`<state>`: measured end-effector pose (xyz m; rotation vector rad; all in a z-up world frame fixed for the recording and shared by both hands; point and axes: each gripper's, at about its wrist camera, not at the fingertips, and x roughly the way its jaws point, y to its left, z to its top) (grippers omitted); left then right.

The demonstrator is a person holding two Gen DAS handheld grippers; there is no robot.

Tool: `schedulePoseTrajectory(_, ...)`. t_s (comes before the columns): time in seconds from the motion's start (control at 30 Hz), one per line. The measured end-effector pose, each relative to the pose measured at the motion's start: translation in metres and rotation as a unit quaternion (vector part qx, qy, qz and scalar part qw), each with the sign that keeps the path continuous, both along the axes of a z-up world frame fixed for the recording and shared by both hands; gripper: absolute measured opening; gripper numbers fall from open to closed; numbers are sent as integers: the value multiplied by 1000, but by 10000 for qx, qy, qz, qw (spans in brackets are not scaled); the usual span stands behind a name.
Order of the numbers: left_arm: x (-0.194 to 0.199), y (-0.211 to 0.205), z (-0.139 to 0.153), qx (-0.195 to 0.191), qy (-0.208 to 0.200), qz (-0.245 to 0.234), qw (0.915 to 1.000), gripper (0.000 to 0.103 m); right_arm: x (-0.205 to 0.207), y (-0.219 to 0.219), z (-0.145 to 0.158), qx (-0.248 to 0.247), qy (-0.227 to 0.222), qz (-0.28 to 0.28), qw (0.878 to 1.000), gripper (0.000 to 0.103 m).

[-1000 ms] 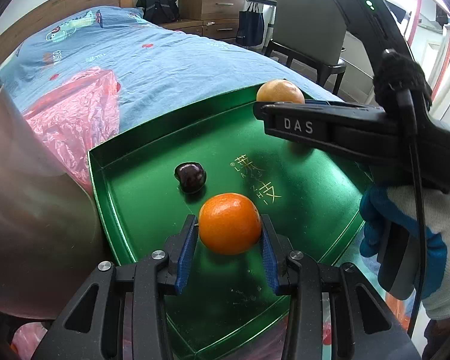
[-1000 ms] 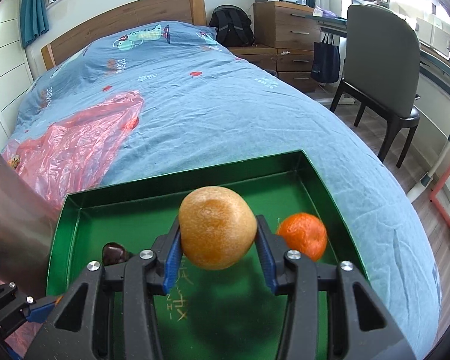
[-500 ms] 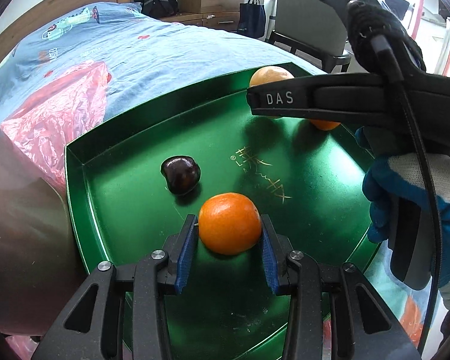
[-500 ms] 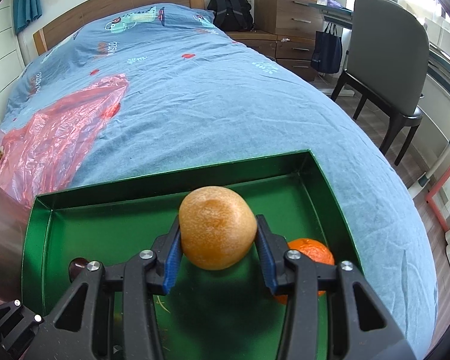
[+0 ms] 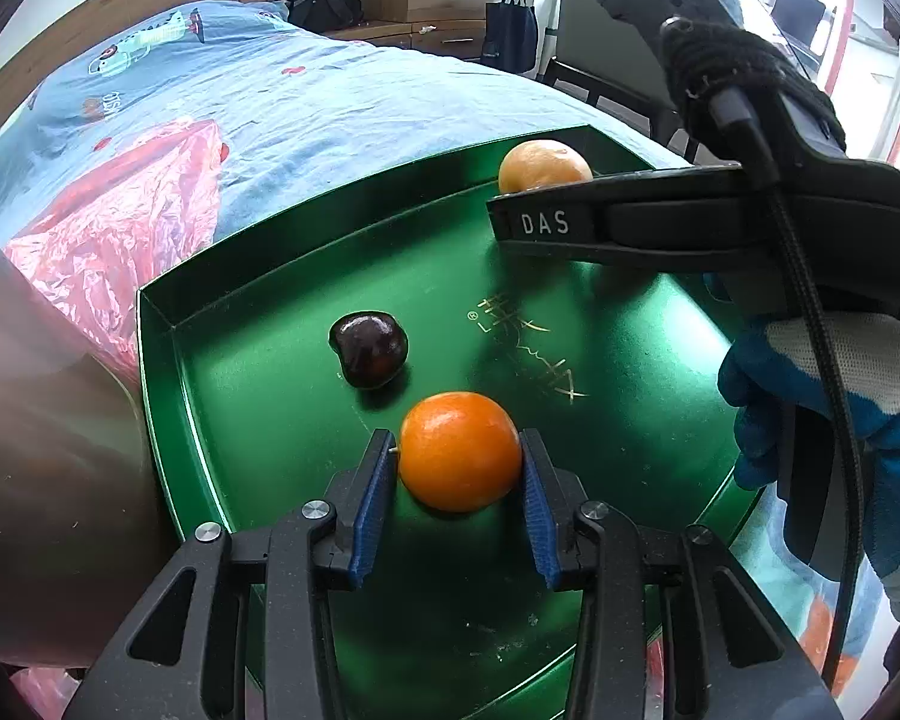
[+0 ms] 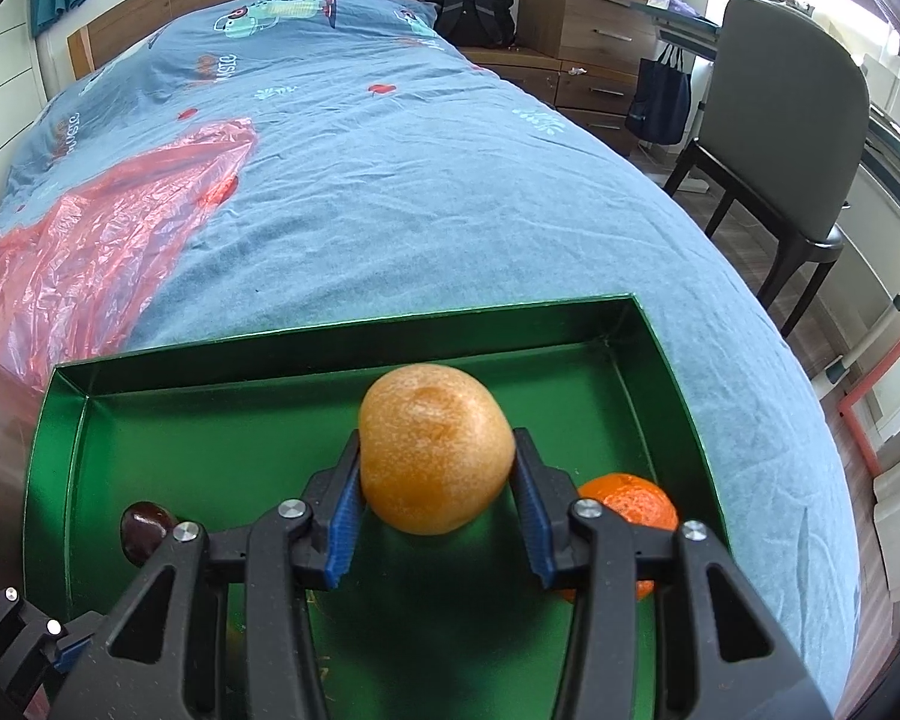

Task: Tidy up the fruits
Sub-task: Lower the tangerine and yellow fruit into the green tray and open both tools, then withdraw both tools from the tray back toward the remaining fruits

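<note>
Tangerine only in right view; each gripper clamped on its fruit.

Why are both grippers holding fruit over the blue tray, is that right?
Almost. The left gripper holds a bright orange and the right gripper holds a pale orange fruit, but the tray is green, not blue. Both wrist views show it.
</note>
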<state>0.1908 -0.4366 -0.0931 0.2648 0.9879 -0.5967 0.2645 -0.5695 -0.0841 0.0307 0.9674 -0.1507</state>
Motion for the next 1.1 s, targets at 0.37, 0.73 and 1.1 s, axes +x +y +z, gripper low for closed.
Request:
schedulePoseTrajectory(0.37, -9, 5, 24, -10, -219, 14, 9998, 40, -9, 6, 25, -179, -230, 64, 9996, 102)
schedulePoseTrajectory(0.73, -38, 20, 56, -143, -369, -36, 9992, 41, -44, 2, 76, -190, -675, -113, 9975, 103)
schedulePoseTrajectory(1.1, -84, 52, 80, -381, -376, 32, 9986, 41, -98, 12, 103, -101, -817, -140, 9965, 103)
